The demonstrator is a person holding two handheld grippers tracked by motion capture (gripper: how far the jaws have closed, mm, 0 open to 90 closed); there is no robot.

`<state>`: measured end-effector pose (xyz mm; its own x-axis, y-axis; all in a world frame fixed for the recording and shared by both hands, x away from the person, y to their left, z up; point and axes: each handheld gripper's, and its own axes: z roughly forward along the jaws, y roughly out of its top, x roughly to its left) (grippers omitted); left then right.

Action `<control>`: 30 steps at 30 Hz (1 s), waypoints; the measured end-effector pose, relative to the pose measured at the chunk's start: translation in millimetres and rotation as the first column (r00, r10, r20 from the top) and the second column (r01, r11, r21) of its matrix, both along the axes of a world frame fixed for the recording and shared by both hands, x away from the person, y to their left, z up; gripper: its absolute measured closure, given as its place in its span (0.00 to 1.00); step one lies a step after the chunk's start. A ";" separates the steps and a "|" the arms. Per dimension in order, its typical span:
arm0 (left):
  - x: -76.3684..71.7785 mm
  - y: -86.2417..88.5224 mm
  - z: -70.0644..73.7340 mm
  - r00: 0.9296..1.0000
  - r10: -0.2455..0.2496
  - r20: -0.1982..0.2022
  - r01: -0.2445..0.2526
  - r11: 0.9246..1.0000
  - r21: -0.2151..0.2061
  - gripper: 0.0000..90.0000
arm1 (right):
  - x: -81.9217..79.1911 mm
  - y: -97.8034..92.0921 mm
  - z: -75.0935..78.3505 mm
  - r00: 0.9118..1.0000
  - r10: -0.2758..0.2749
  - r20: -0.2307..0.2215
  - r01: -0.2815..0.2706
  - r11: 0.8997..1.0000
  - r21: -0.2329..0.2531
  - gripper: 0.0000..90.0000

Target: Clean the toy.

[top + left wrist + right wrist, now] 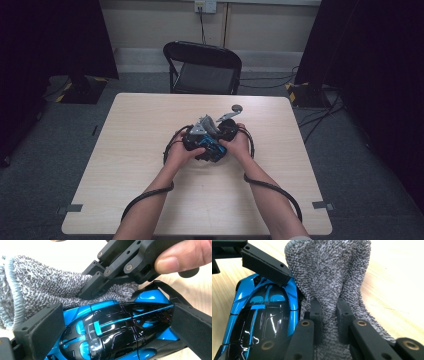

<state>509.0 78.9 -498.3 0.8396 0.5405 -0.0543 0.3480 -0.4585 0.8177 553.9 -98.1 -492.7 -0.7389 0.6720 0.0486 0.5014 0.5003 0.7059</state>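
Toy car (117, 327), blue and black with a glossy shell, is the item under work; we find it at the centre of the table (125, 165) in the high view, lying on the wood between the person's two hands. Starting at 9 o'clock, the left gripper (112, 330) straddles the car: one black jaw sits against its flank at 8 o'clock of the left gripper view, the other against the opposite flank at 3 o'clock, so we record it as clenched on the car and steadying it. Moving toward 12 o'clock in that view, a grey terry cloth (45, 287) lies bunched just beside the car's far side, touching it. Further right, the right gripper (329, 322) has its jaws pinched on a fold of that cloth, which rises toward 12 o'clock in the right gripper view, with the car at 8 o'clock. In our judgement the wiping is in progress: both grasps are made and the cloth is at the car's edge. The shell shows clean highlights, though we cannot tell how much has been wiped. The roof and near side appear left to cover.
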 end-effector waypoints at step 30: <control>5.7 6.5 -1.2 0.999 -0.034 -0.004 0.034 0.999 -0.023 0.02 | 2.0 -9.8 6.1 0.996 0.069 -0.048 -0.070 0.997 -0.034 0.88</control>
